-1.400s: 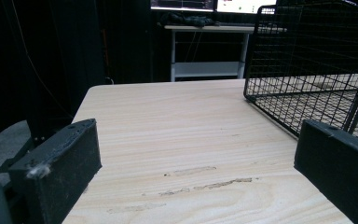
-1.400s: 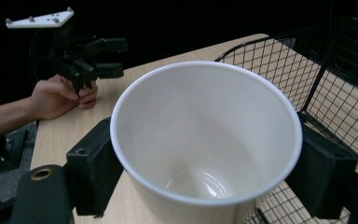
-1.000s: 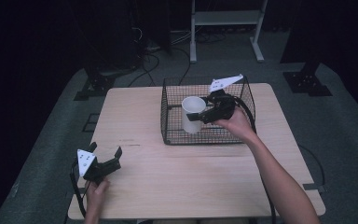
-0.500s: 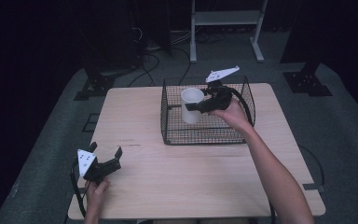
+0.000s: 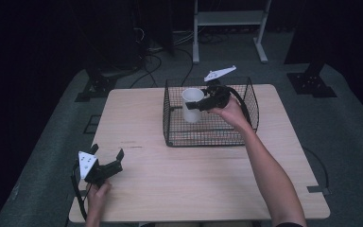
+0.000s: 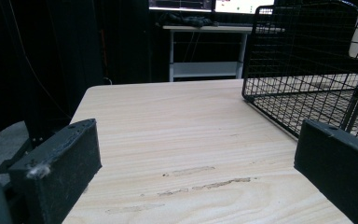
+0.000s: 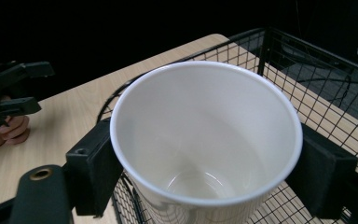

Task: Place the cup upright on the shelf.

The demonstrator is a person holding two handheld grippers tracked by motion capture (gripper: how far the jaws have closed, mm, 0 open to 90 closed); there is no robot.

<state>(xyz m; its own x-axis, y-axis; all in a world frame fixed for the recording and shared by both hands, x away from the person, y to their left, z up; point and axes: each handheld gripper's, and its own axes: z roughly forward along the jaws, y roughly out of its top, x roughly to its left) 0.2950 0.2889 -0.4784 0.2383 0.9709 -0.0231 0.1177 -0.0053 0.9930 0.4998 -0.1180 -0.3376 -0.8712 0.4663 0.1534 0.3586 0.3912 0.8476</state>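
Light wooden table (image 5: 208,189), bare apart from faint scuff marks near the front left.

Black wire basket (image 5: 211,137) standing on the far right half of the table, open top, a curved wire handle at its near corner in the left gripper view (image 6: 307,70).

White cup (image 5: 192,105) upright, mouth up, empty inside (image 7: 205,154). Held inside the basket toward its left wall; rim sits above the basket's top edge. Contact between cup base and basket floor: cannot tell.

Right gripper (image 5: 203,105) reaching into the basket from the right side, grey plate on top, hand wrapped round its rear. Jaws closed onto the cup from two opposite sides just under the rim, pads pressed on the wall, spread to about the cup's width. Right gripper view confirms one pad on each side (image 7: 205,186).

Left gripper (image 5: 108,161) at the near left corner of the table, well apart from basket and cup, resting low on the tabletop in a hand. Jaws wide apart, nothing between them, bare wood in the gap (image 6: 196,186).
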